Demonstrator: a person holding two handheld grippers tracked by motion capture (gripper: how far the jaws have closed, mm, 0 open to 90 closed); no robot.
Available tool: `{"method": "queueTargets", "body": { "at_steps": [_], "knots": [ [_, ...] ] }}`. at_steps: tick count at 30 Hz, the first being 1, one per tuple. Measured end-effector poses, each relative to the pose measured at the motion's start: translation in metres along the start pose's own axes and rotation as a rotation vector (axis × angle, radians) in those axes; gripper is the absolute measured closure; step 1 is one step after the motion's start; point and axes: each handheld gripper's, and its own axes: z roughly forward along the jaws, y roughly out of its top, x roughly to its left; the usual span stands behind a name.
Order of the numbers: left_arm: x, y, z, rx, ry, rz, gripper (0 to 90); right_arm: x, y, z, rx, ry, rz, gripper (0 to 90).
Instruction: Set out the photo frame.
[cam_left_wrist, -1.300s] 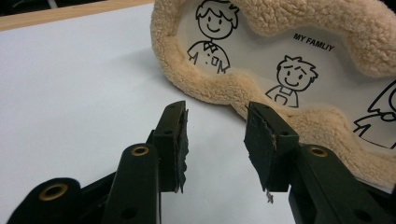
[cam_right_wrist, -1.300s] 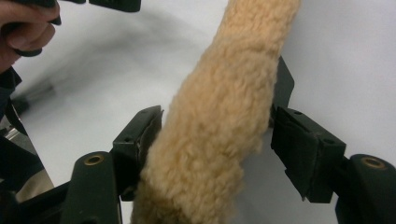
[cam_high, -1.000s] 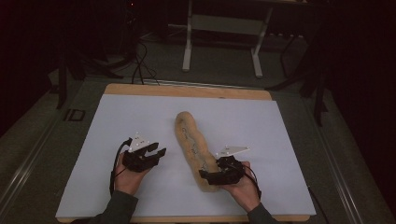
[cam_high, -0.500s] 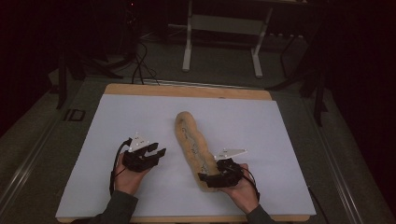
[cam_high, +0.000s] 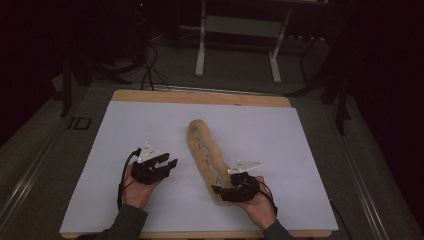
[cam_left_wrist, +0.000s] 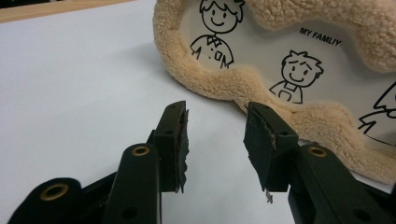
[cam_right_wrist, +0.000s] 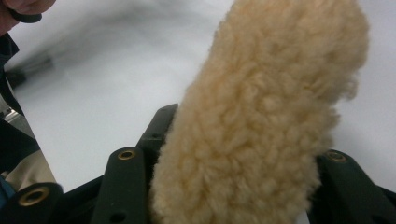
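On the white sheet (cam_high: 100, 165) covering the table lies a long fleecy pouch (cam_high: 205, 150), its clear window printed with cartoon figures, running from the middle of the sheet down towards the person. At its near end the right gripper (cam_high: 225, 189) has just been closing, and the fleece now fills the gap between its jaws, both sides pressing into the pile, probably to get hold of that end for lifting or pinning. Just beside the pouch's edge, not touching it, the left gripper (cam_left_wrist: 215, 135) waits about half open with nothing between its jaws, seemingly ready to help
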Motion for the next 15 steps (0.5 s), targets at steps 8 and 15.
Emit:
{"method": "queueTargets", "body": {
  "at_steps": [8, 15],
  "knots": [
    [0.0023, -0.0003, -0.0009, -0.002, 0.008, -0.012, 57.7, 0.0004, -0.0009, -0.0015, -0.004, -0.022, -0.013, 54.3],
    [0.0035, -0.0004, -0.001, -0.002, 0.01, -0.016, 57.6, -0.0004, -0.0013, -0.0022, -0.004, -0.023, -0.015, 55.7]
  ]
}}
